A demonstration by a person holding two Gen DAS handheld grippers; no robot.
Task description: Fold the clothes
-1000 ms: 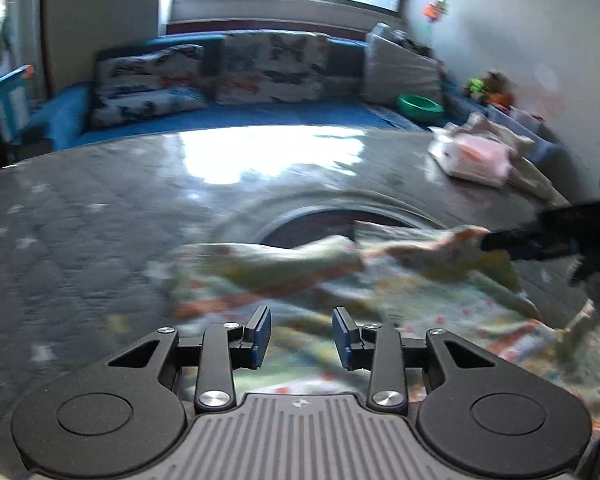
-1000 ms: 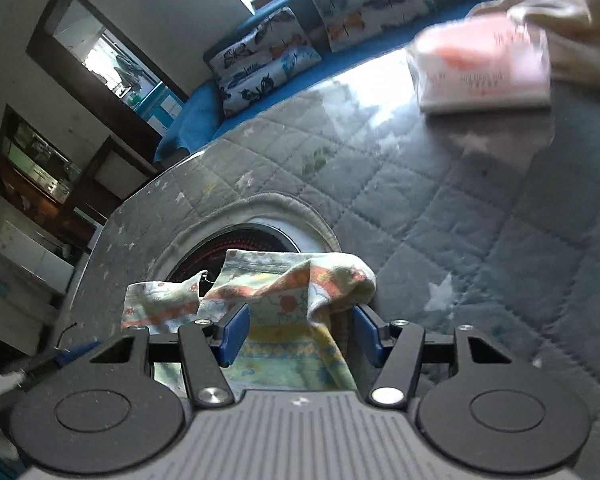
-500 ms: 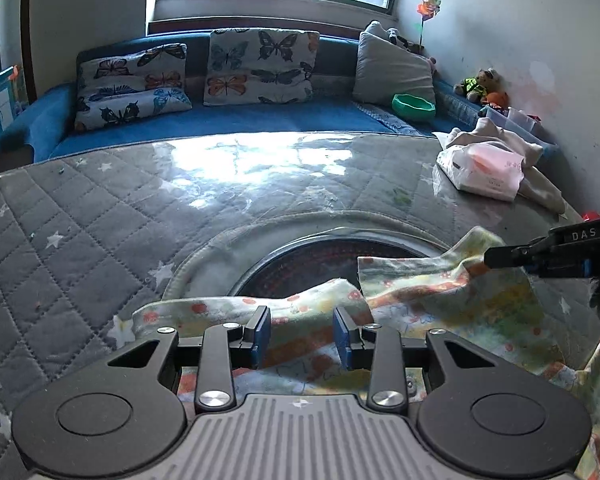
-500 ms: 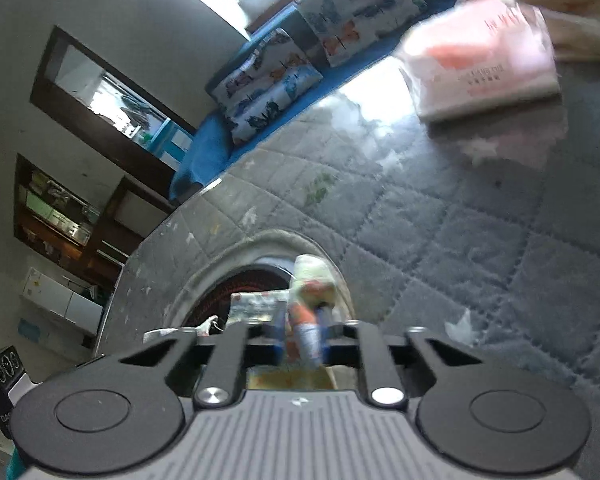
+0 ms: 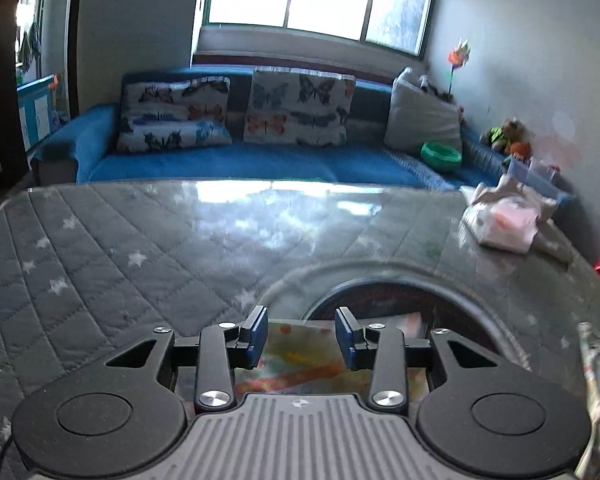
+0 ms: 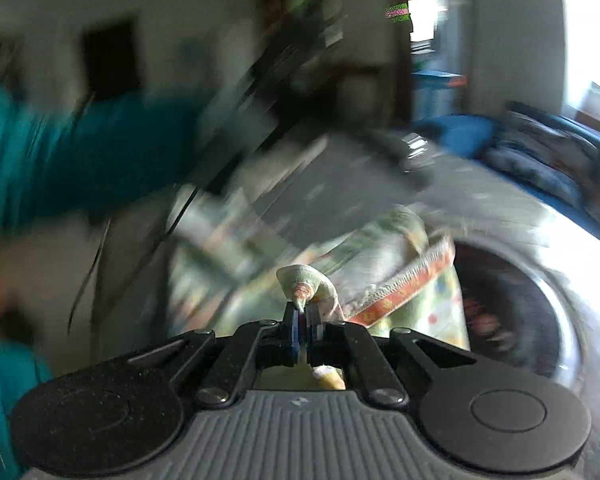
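Observation:
A colourful printed cloth (image 5: 300, 356) lies on the grey quilted table cover (image 5: 120, 260), just under and behind my left gripper (image 5: 302, 330). Its jaws are opening slightly, and the blue pads do not press on the cloth. Another part of the cloth (image 5: 598, 364) hangs at the right edge of the left wrist view. In the blurred right wrist view my right gripper (image 6: 302, 312) is shut on a pinched fold of the cloth (image 6: 380, 256). The rest of the cloth, with its red-orange hem, trails off ahead of that gripper.
A dark round opening (image 5: 400, 300) sits in the table cover. A pink-and-white pack on beige laundry (image 5: 504, 224) lies at the far right. Behind the table stands a blue sofa (image 5: 240, 160) with butterfly cushions. A teal sleeve (image 6: 80, 152) crosses the right wrist view.
The right gripper closed on the cloth's folded edge, then rolled and swung fast to the side, carrying it. The cloth shifted under the left gripper, which rose a little.

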